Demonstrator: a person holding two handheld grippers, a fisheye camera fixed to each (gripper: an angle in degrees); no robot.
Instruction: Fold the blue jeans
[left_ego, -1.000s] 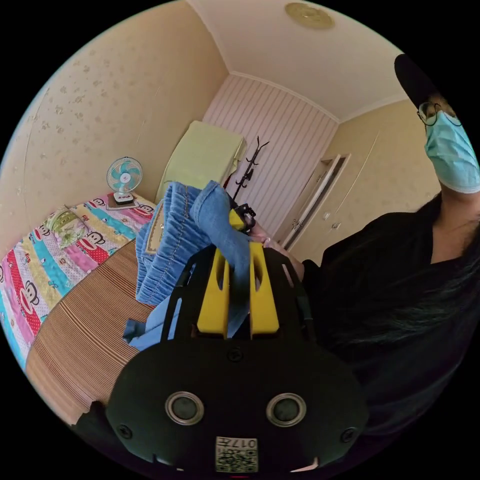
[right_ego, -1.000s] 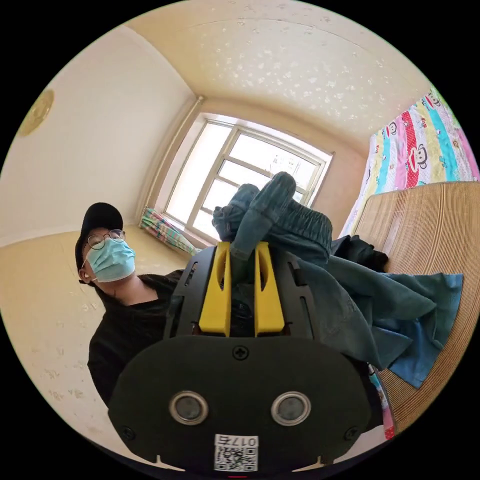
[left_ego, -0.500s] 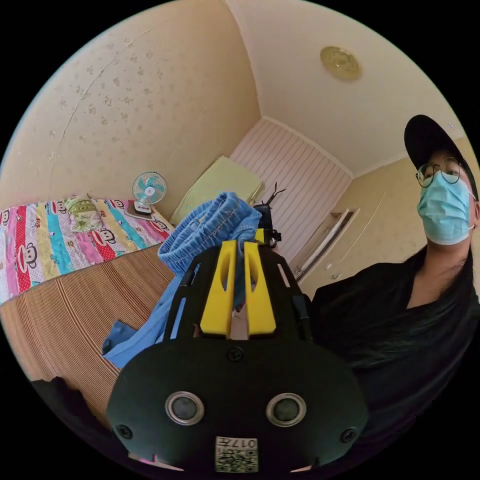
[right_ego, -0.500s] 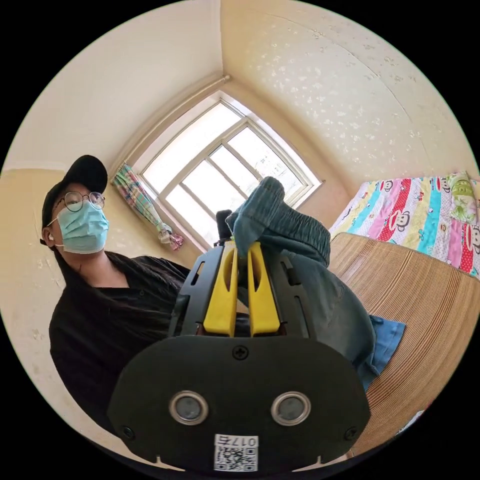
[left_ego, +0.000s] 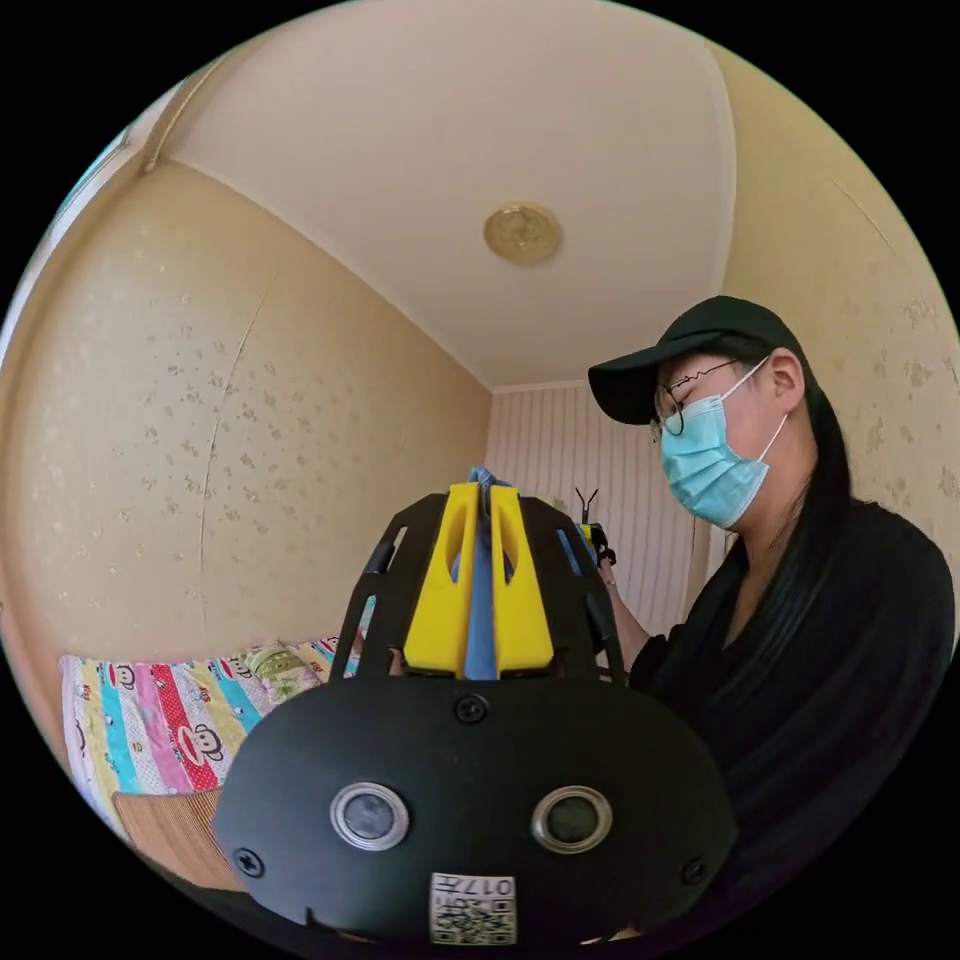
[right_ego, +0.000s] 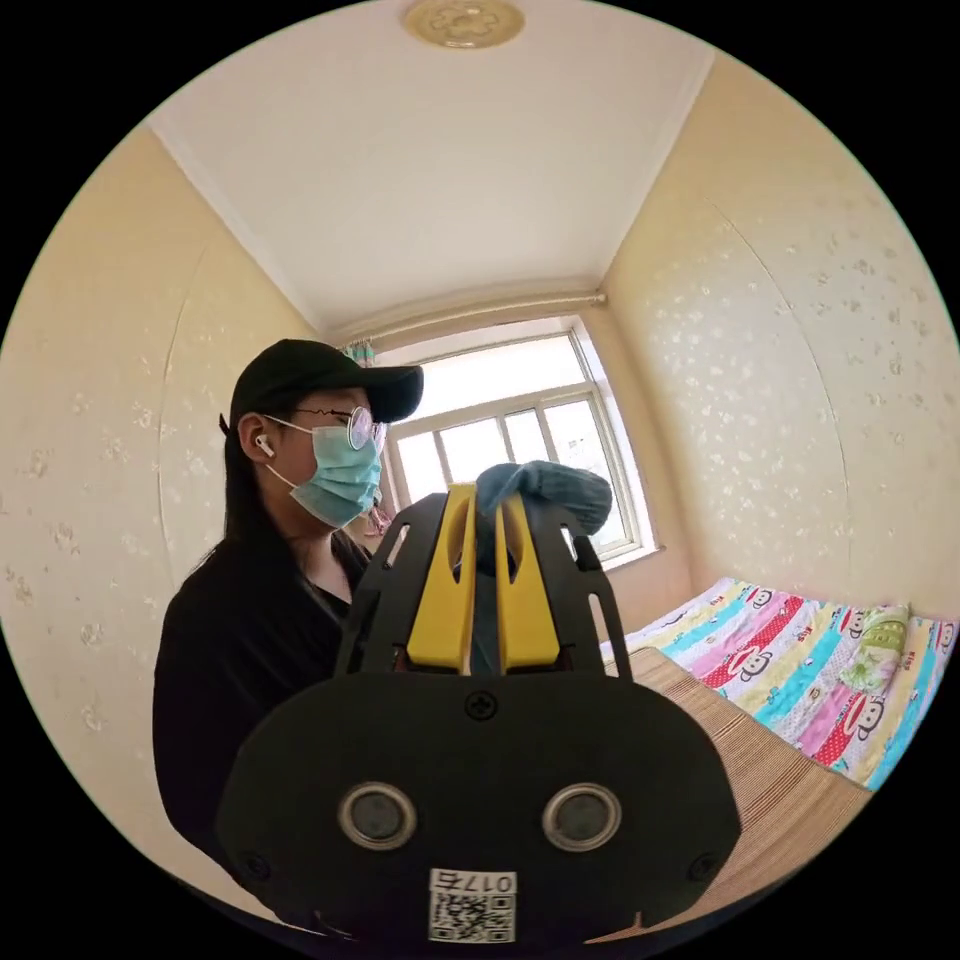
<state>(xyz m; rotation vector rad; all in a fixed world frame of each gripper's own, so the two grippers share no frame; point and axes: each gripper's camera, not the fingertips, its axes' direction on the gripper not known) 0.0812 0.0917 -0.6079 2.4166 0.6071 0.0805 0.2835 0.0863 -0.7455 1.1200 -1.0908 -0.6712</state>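
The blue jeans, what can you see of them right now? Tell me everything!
Only small bits of the blue jeans show. In the left gripper view, a thin strip of light blue denim runs between the yellow jaws of the left gripper, which press on it. In the right gripper view, a rounded, darker blue-green fold bulges over the tips of the right gripper, pinched between its jaws too. The cloth looks soft and thick. How the rest hangs cannot be seen.

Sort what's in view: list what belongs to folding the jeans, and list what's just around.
Part of the job:
blue jeans
left gripper
right gripper
striped mat

Just around:
patterned sheet
window
ceiling fitting
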